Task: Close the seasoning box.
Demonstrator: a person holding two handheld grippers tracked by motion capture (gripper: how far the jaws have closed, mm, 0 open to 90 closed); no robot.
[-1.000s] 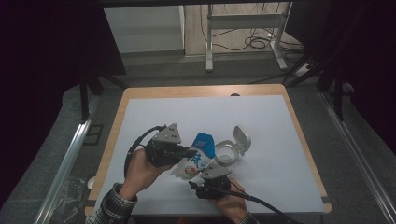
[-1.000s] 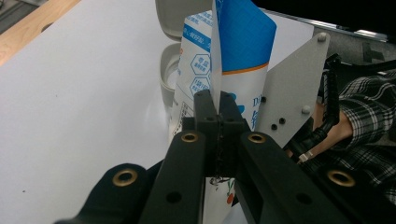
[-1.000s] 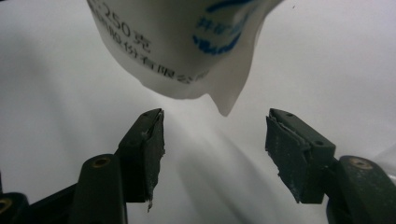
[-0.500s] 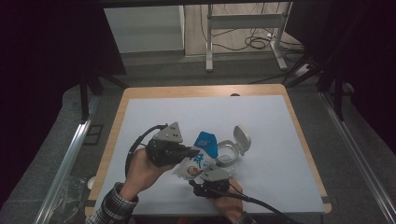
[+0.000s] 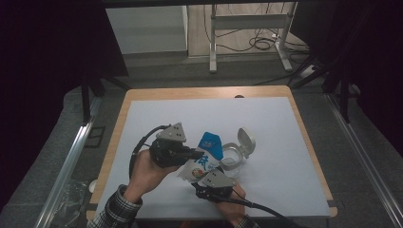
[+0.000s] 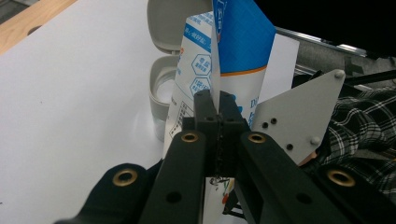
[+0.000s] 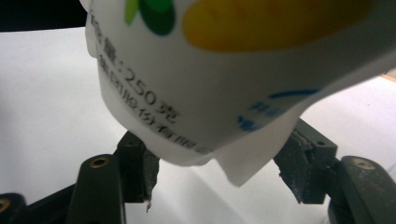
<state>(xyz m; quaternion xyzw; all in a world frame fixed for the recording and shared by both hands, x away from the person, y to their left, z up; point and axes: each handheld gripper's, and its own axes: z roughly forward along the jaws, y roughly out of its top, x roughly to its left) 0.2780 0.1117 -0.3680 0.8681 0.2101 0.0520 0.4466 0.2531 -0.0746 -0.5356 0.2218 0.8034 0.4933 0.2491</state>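
Bag (image 5: 205,156) shifted; one bag, one container (image 5: 234,156).

A white and blue pouch (image 5: 205,156) with printed text and a green and yellow picture stands tilted at lower centre of the high view, its blue top up. Just right of it a clear jar (image 5: 233,160) sits upright, its grey flip lid open.

From my feed: white sheet (image 5: 266,123) covers the wooden tabletop (image 5: 142,95), metal desk frame (image 5: 247,28) and tangled cables (image 5: 259,43) on the floor behind.
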